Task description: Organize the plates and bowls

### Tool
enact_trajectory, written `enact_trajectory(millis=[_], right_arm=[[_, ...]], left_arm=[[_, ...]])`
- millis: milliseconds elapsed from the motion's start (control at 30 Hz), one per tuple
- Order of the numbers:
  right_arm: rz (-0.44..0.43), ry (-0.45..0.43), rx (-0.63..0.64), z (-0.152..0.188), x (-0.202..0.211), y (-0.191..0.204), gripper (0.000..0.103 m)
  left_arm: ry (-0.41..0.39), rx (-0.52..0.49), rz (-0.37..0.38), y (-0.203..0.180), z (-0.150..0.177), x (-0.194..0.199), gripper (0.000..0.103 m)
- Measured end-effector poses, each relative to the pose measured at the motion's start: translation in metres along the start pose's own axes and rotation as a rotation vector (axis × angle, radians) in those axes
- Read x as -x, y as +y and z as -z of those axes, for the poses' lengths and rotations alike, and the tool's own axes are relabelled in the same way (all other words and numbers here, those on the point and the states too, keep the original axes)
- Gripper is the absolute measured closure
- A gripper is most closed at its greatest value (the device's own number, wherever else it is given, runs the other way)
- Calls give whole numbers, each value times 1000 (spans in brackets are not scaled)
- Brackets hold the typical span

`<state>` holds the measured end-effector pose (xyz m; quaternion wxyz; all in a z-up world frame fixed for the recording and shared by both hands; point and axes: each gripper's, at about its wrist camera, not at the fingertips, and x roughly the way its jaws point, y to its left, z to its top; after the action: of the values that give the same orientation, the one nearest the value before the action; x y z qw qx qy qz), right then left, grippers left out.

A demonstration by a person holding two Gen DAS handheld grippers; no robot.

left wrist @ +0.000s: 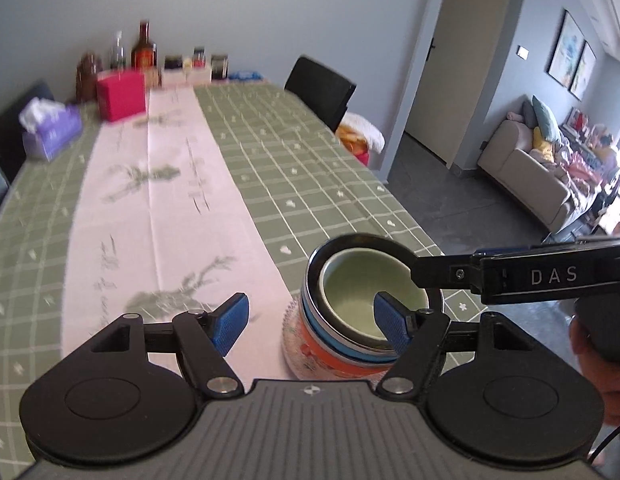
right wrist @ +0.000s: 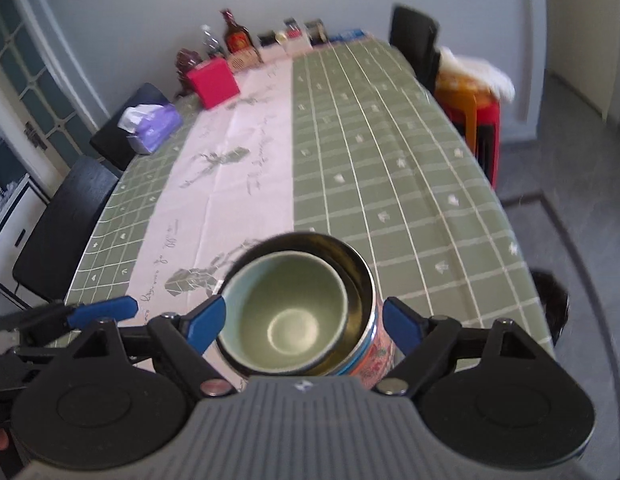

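Both tools released; right tool [right wrist: 302, 322] straddles stacked bowls [right wrist: 289, 316]. Judgement: centre pads, close gently, lift straight.

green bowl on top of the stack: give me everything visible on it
The green bowl is small, round and glossy, likely glazed ceramic, pale green inside with a lighter ring at the bottom. It sits upright and empty, nested off-centre inside a dark metal bowl atop a stack near the table's front edge. In the left wrist view, one finger of the left gripper appears to dip over its rim; contact is unclear. The right gripper straddles the stack, jaws open.
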<state>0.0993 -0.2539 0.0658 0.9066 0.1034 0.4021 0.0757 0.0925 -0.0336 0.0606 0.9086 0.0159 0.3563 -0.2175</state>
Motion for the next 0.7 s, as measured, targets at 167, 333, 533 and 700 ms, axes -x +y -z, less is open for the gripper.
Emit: enact_trajectory(millis=[167, 333, 533, 700], right_arm=[[60, -233, 170, 18, 47, 30, 13], [34, -452, 237, 49, 88, 43, 5], [-7, -460, 195, 89, 98, 45, 5], [42, -504, 213, 132, 96, 56, 5]], left_arm=[[-194, -118, -115, -16, 11, 44, 19], [-411, -134, -257, -24, 33, 79, 19], [-559, -65, -367, -23, 69, 105, 10], [-469, 2, -421, -20, 100, 101, 10]])
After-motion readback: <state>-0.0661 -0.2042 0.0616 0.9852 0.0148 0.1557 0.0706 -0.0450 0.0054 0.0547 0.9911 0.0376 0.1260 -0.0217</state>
